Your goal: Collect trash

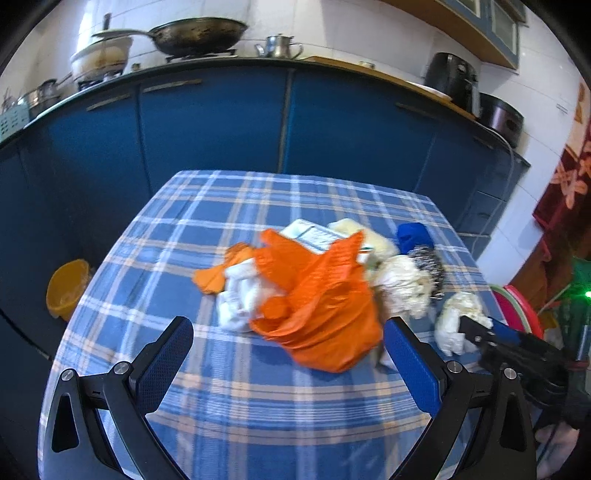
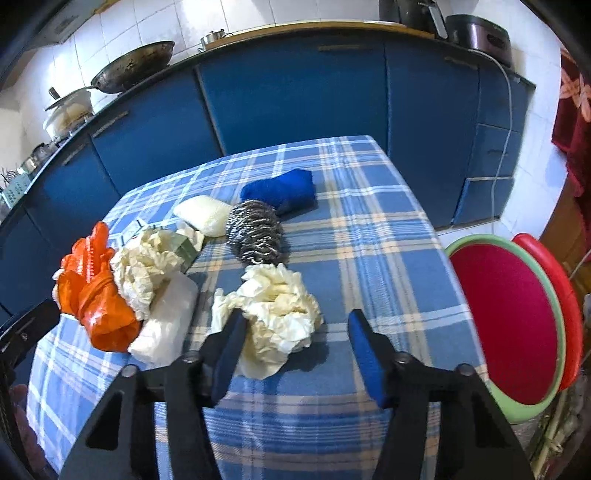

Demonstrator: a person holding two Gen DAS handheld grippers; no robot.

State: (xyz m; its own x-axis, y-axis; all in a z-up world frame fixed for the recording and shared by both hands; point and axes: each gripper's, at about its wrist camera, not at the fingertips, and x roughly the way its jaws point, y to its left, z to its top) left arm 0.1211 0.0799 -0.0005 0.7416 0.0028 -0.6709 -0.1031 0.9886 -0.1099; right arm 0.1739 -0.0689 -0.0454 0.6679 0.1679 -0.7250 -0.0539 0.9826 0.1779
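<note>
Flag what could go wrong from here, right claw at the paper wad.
1. The right claw stands open with the crumpled paper off toward one finger; closing may pinch only an edge.
2. The steel scrubber touches the wad and may drag along.
3. The left claw is open near the orange bag; it could snag it.

**Kitchen backdrop, wok on the burner**

Blue cabinets (image 1: 221,122) run the back wall, a blackened wok (image 1: 199,35) sits on the stove, a steel kettle (image 1: 279,46) beside it. Dark cooker (image 2: 480,37) at the far end. On the floor: a yellow bucket (image 1: 68,288), and red basins (image 2: 513,325) stacked on edge.
</note>
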